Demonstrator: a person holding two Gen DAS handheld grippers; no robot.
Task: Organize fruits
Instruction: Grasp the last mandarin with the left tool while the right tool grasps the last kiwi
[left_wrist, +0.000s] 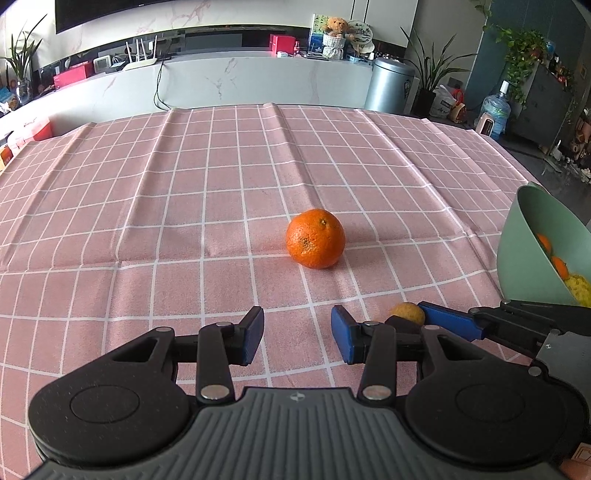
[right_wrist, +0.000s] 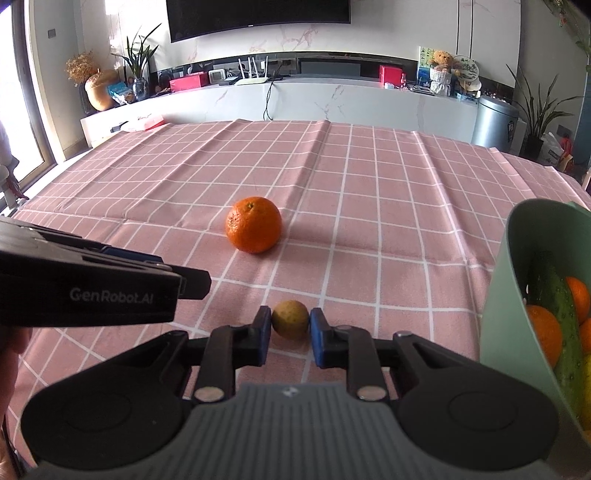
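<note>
- Two fruits lie loose on the tabletop (right_wrist: 369, 221): orange (right_wrist: 253, 224), small yellow-brown fruit (right_wrist: 290, 319).
- Right gripper (right_wrist: 290, 334) is clamped on the small fruit, likely bound for the green bowl (right_wrist: 517, 288).
- Left gripper (left_wrist: 297, 334) hangs apart, empty, short of the orange.

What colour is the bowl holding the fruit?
Pale mint green; the bowl shows best in the right wrist view.

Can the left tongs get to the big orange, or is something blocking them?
Probably yes. The left tongs are open and empty, and the big orange sits just ahead on bare tablecloth. The right tongs, shut on the small yellowish fruit, are off to the side.
</note>
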